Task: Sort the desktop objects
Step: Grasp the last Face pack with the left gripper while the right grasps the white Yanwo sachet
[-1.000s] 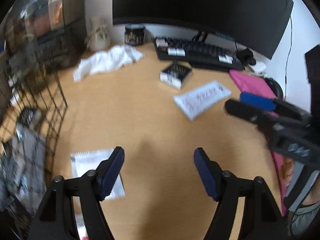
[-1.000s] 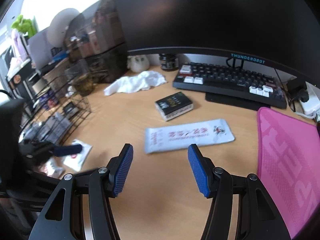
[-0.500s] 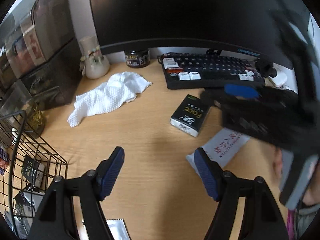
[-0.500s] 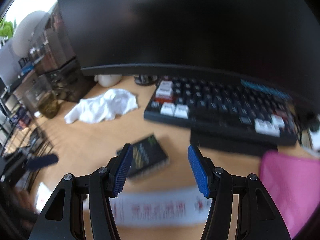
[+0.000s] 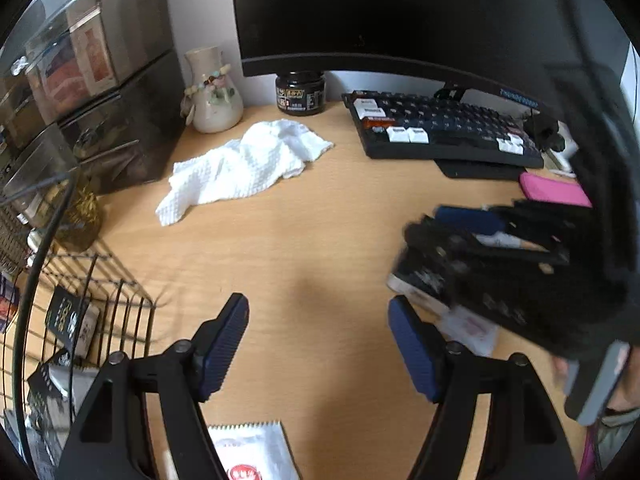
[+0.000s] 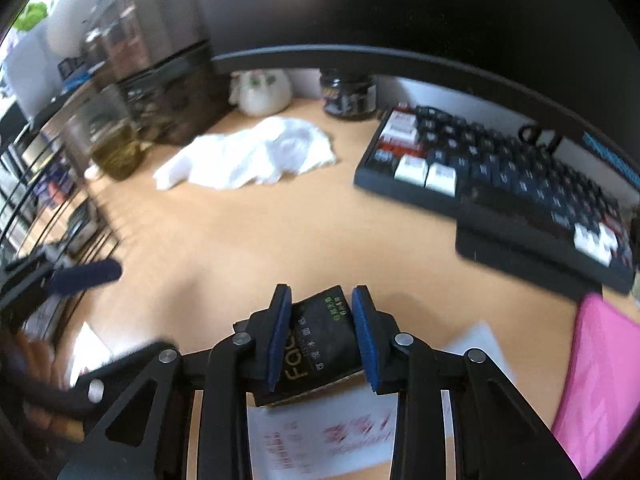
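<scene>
Left wrist view: left gripper (image 5: pixel 318 342) spread wide over bare wooden desk (image 5: pixel 312 240), gripping nothing. White sachet (image 5: pixel 256 454) just below the fingers. Wire basket (image 5: pixel 80 320) at left, packets inside. White cloth (image 5: pixel 244 168) farther back, near a black jar (image 5: pixel 300 93) and keyboard (image 5: pixel 444 130). Blurred right gripper (image 5: pixel 448 236) at right, over a black pack.

Right wrist view: right gripper (image 6: pixel 322 340) clamped on black tissue pack (image 6: pixel 320 346), blue pads pressed on both sides. White packet (image 6: pixel 332 436) lying underneath. Pink mat (image 6: pixel 600 384) at right.
</scene>
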A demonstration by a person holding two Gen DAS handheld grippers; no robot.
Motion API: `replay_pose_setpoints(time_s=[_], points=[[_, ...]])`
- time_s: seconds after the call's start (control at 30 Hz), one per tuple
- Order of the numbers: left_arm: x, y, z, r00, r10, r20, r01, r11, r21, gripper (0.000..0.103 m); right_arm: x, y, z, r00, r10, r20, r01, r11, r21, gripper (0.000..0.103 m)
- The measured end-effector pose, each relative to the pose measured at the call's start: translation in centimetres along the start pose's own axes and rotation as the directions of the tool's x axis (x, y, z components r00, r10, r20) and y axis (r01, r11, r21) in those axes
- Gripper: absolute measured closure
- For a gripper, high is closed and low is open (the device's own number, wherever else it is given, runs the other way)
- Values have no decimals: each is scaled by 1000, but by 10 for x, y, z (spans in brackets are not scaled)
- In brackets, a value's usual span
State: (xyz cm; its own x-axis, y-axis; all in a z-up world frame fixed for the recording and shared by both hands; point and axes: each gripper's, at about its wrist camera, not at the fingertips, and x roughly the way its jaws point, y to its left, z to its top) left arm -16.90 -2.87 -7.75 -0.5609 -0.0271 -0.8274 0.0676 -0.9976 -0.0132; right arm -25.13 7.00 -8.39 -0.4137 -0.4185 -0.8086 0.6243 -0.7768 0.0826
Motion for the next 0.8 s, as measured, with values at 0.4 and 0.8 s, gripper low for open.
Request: replay_pose_setpoints(time_s=[0.4,0.8], points=[[-21,-55,-26,998,-65,10,63,987,147,27,-85,-36,-66,988,-104,118,86,984,155,42],[18,-87,-23,995,-84,-60,94,974,204,37,-75,-78,-84,993,-93,72,71,964,257,42]])
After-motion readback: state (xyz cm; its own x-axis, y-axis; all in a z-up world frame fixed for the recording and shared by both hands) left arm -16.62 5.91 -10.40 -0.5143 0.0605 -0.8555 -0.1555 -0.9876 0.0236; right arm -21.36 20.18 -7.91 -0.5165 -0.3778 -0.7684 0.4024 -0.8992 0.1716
